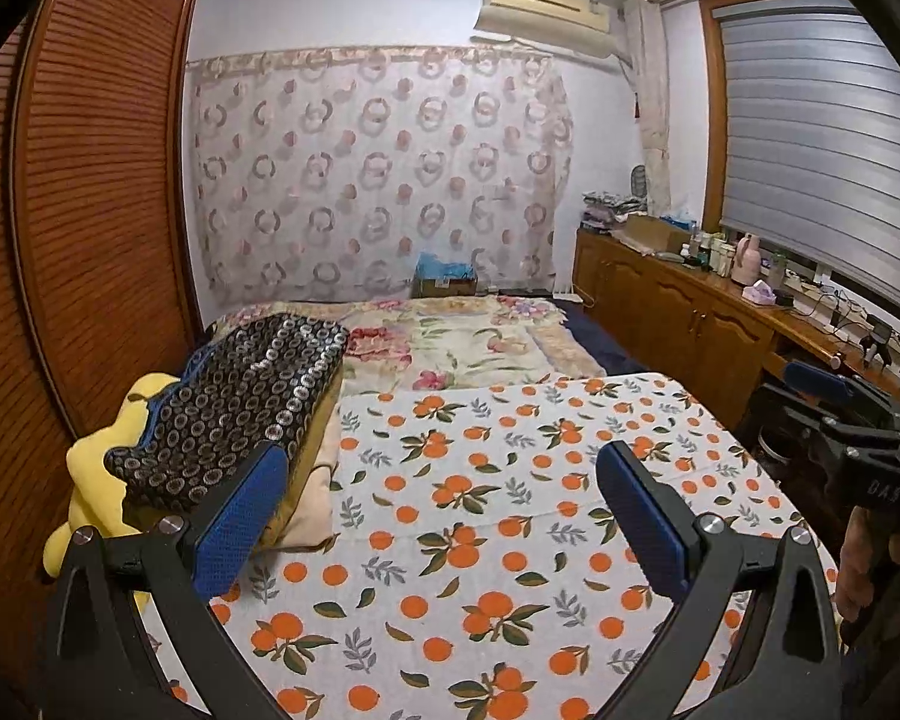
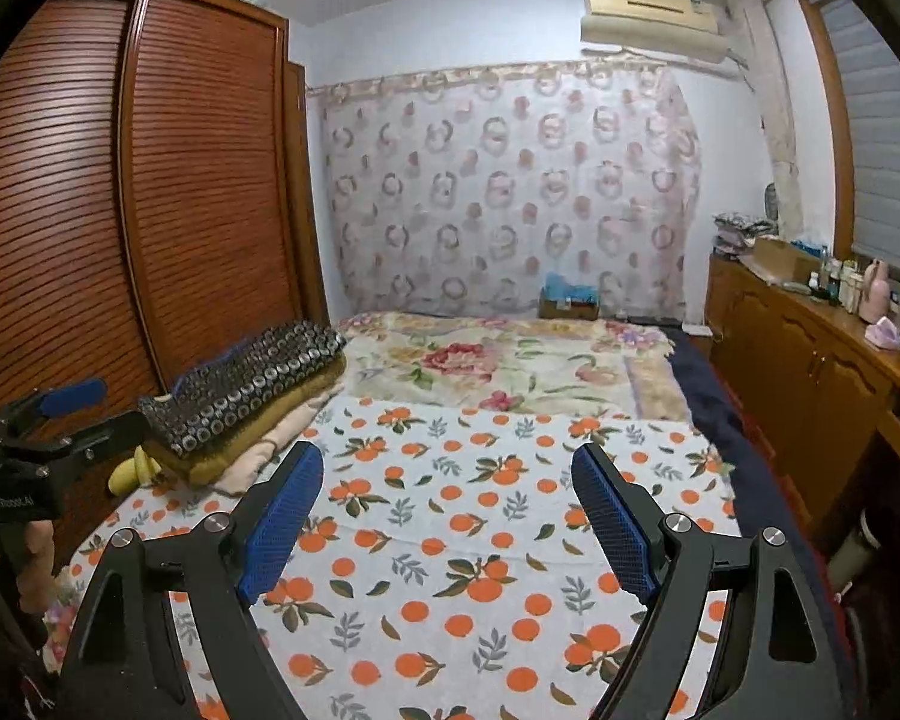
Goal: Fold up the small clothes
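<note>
Hovering above the bed, both claws are held with their fingers spread wide and nothing between them. The left claw (image 1: 444,516) is seen over the orange-print sheet (image 1: 486,480), and the right claw (image 2: 447,519) is seen over the same sheet in its own view. No loose small garment is shown on the bare stretch of sheet ahead of either claw, so the step in hand is judged to be a reach for the next piece. The only clothes-like things in view are stacked at the bed's edge by the wardrobe (image 1: 90,180): a dark ring-patterned fabric (image 1: 234,408) is laid on top of tan and pink folded layers (image 1: 312,480), with a yellow plush (image 1: 93,480) just beside them. From the left claw this pile is placed at about ten o'clock, its near end just beside the left finger; from the right claw it is placed at about eleven o'clock and farther off. The long axis of the pile is run from the near left toward the far middle of the bed, roughly along the wardrobe side. The left claw is judged the nearer, so a pickup from the pile would fall to it. Whether the pile is finished work or work waiting cannot be told.
</note>
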Tool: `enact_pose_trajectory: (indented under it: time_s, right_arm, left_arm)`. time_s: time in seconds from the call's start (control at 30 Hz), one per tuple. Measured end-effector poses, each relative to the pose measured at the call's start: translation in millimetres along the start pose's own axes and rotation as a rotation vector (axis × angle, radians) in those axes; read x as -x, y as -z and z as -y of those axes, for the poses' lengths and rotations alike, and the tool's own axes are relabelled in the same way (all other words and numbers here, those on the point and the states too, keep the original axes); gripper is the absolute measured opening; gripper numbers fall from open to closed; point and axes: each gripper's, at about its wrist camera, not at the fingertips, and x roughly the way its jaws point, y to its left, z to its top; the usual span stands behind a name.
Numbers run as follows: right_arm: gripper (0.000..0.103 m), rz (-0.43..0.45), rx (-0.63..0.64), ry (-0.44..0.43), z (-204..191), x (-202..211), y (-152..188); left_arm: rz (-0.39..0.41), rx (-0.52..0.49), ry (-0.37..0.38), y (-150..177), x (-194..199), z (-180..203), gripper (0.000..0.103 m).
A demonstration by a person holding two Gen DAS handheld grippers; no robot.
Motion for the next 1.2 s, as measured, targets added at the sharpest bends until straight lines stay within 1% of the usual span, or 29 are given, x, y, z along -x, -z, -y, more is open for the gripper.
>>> enact_pose_trajectory:
  time_s: [0.13, 0.23, 0.37, 0.47, 0.6, 0.83, 1.2]
  right_arm:
    - [0.087, 0.037, -0.008, -0.001, 1.1, 14.2, -1.7]
    - [0.091, 0.061, -0.012, 0.001, -1.5, 20.4, -1.4]
    - [0.096, 0.075, -0.02, 0.011, -4.5, 22.5, 3.9]
    - [0.098, 0.077, -0.023, 0.024, -3.4, 22.7, 8.6]
    - [0.099, 0.083, -0.025, 0.035, -6.0, 22.7, 9.6]
    - [0.099, 0.08, -0.014, 0.049, -8.5, 22.8, 7.9]
    - [0.099, 0.08, -0.015, 0.056, -2.6, 23.6, 10.1]
  left_arm:
    - [0.021, -0.016, -0.002, -7.1, 12.3, 4.8, 0.103]
    - [0.042, -0.02, -0.009, -12.5, 21.4, 5.0, 0.103]
    - [0.073, -0.02, -0.009, -14.9, 35.9, 3.1, 0.103]
    - [0.088, -0.016, -0.01, -15.8, 43.0, 0.0, 0.103]
    - [0.094, -0.028, -0.042, -15.3, 44.3, -1.9, 0.103]
    - [0.085, -0.008, -0.045, -13.4, 40.4, -8.7, 0.103]
    - [0.085, -0.01, -0.043, -13.6, 39.7, -9.8, 0.103]
